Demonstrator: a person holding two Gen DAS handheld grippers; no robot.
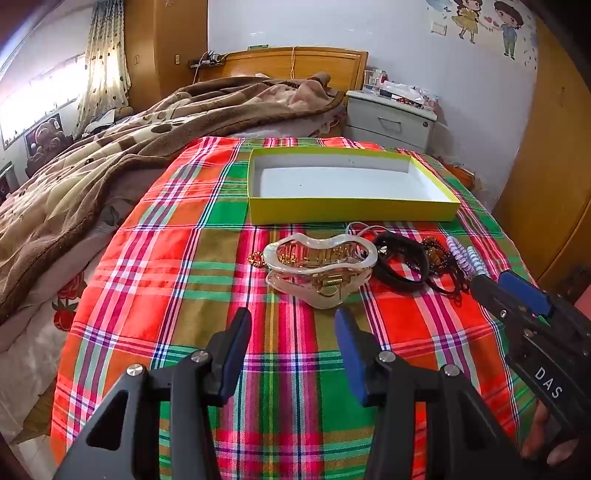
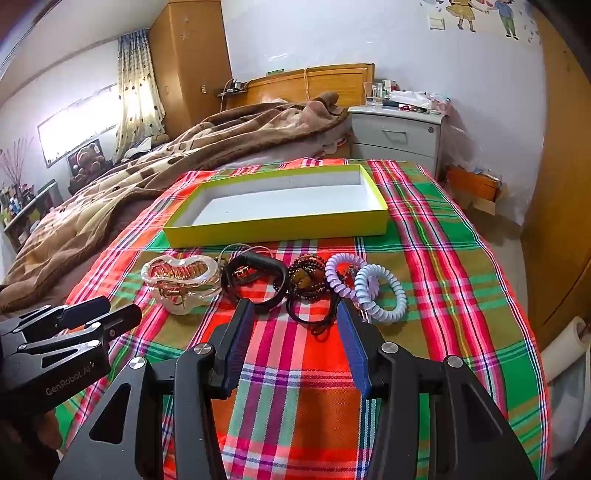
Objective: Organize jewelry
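Left gripper (image 1: 291, 325) hovers over the plaid cloth (image 1: 207, 258), fingers wide apart, nothing btwn them; the big cream-and-gold hair claw (image 1: 321, 269) lies just ahead of the tips. Right gripper (image 2: 293, 314) likewise spread wide, empty, tips just short of the black hair ties (image 2: 314, 314) and the black band (image 2: 258, 277).

Writing: "DAS" in white on the right gripper's body, seen from left wrist view (image 1: 550, 384). "GenRobot.AI" in grey on the left gripper's body, seen from right wrist view (image 2: 70, 380). No readable text on the box or the jewelry.

Jewelry sits in a row on the cloth, on the near side of the yellow box (image 2: 280, 225), none inside it. L to R in right wrist view: hair claw, black band, brown bead bracelets (image 2: 306, 277), lilac coil tie (image 2: 343, 273), pale blue coil tie (image 2: 384, 295); the last two overlap. A small gold piece (image 1: 255, 257) lies just left of the claw. Box is shallow, white inside, lid off.

Bkgd: brown blanket (image 1: 110, 147) on the bed, grey nightstand (image 1: 391, 114), cartoon wall sticker (image 1: 480, 22), no legible words there.
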